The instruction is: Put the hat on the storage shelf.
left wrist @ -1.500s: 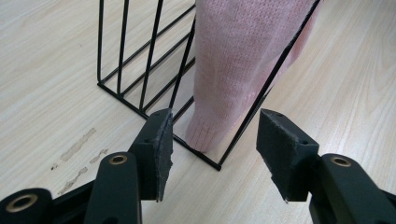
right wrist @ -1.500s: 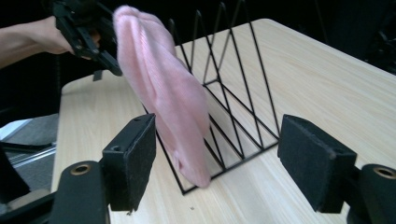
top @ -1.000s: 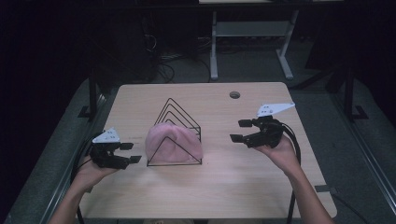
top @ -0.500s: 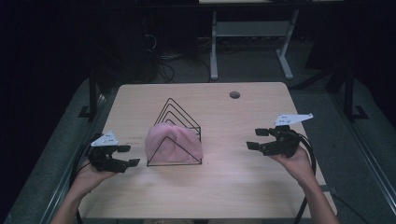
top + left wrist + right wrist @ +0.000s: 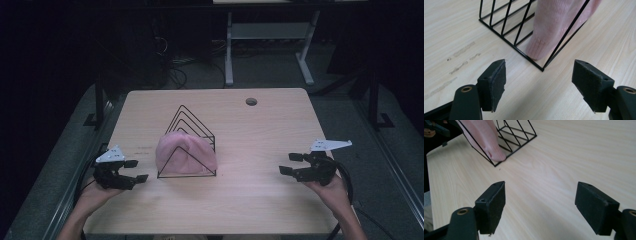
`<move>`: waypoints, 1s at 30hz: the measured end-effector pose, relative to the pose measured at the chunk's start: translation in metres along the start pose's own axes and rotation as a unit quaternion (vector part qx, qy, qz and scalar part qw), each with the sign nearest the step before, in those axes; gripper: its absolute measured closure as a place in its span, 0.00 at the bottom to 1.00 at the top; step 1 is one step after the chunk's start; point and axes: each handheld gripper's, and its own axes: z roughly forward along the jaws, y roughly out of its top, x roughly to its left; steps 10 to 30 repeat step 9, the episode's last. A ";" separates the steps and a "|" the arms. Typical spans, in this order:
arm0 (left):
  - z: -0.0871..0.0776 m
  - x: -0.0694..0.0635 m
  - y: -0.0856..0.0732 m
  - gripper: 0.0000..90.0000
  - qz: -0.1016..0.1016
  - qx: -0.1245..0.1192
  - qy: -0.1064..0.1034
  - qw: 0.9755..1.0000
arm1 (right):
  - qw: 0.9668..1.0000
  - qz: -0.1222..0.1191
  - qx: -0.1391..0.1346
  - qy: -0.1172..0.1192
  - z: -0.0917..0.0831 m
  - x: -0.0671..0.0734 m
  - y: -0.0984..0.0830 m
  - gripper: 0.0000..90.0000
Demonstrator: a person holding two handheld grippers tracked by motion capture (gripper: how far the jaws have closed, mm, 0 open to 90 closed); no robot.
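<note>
Since the earlier frames the right gripper (image 5: 294, 164) has drawn back from the middle of the table to its near right edge and come lower; the left gripper (image 5: 135, 170) has hardly shifted, and its jaws have just been opening, with nothing between them.

Left gripper (image 5: 539, 85): jaws wide apart, pads bare, bare tabletop between. Just ahead of them stands the near corner of the black wire rack (image 5: 541, 68), with the pink knitted cloth (image 5: 554, 27) tucked in its front slot, hem touching the table.

Right gripper (image 5: 540, 206): jaws equally wide, empty. Rack (image 5: 495, 163) and cloth (image 5: 491, 147) lie well ahead, up and to the left of the jaws.

Wooden table (image 5: 260, 200) otherwise bare here.

Judgement: the cloth's broad face runs across the rack, side to side on the table; the left gripper is clearly nearer.
</note>
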 end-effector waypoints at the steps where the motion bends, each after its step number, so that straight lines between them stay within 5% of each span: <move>1: 0.000 0.000 -0.001 0.30 -0.001 0.000 0.000 1.000 | 1.000 0.002 0.000 -0.003 -0.002 0.000 -0.005 0.26; 9: 0.000 -0.004 -0.012 0.30 -0.016 -0.015 -0.002 1.000 | 1.000 0.011 0.010 -0.016 -0.012 0.003 -0.033 0.25; 30: 0.000 -0.004 -0.012 0.30 -0.016 -0.015 -0.002 1.000 | 1.000 0.011 0.010 -0.016 -0.012 0.003 -0.033 0.25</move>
